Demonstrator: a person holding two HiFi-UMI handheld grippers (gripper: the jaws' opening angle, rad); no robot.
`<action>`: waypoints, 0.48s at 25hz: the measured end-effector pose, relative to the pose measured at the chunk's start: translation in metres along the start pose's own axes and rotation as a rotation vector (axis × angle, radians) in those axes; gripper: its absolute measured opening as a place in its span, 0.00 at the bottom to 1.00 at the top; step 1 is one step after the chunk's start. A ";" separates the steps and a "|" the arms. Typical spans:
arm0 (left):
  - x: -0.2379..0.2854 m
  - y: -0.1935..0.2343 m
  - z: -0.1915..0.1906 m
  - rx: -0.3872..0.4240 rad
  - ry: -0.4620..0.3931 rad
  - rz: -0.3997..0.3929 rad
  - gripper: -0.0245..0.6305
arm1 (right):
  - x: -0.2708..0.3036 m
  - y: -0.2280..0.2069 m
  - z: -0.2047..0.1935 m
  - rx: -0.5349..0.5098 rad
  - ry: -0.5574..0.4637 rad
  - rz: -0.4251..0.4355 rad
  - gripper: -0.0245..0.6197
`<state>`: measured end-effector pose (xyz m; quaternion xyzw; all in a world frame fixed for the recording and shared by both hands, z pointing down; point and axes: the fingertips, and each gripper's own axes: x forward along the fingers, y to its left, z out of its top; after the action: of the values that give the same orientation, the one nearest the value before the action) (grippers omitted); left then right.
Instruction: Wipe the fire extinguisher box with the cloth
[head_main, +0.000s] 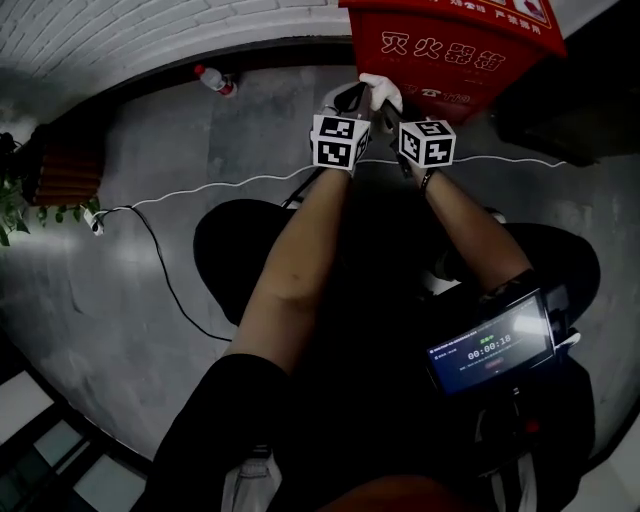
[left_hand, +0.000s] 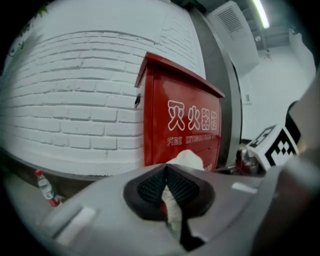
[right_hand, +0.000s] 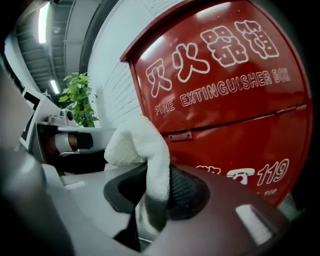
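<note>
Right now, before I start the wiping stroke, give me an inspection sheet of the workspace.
Surface: grey paved floor.
Job's things: red fire extinguisher box against the white brick wall; white cloth held up before its front, contact cannot be told.
Clutter: plastic bottle on the floor by the wall.
Grippers: left claw shut on the cloth; right claw shut on the same cloth.
Cables: white cable across the floor; black cable curving from it toward the person.
Surroundings: green plant; lit screen at the person's waist.
</note>
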<state>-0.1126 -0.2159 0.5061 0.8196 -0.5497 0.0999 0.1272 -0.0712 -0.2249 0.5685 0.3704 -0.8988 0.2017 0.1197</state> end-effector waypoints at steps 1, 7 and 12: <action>0.002 0.007 -0.005 -0.010 0.001 0.012 0.04 | 0.007 0.002 -0.001 -0.005 0.001 0.001 0.19; 0.016 0.016 -0.017 -0.083 0.016 0.017 0.04 | 0.035 -0.008 0.004 0.061 -0.027 -0.037 0.19; 0.029 0.010 -0.023 -0.050 0.046 -0.006 0.04 | 0.033 -0.019 0.006 0.107 -0.043 -0.055 0.19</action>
<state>-0.1112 -0.2369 0.5378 0.8153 -0.5465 0.1043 0.1607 -0.0807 -0.2603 0.5801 0.4050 -0.8787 0.2378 0.0858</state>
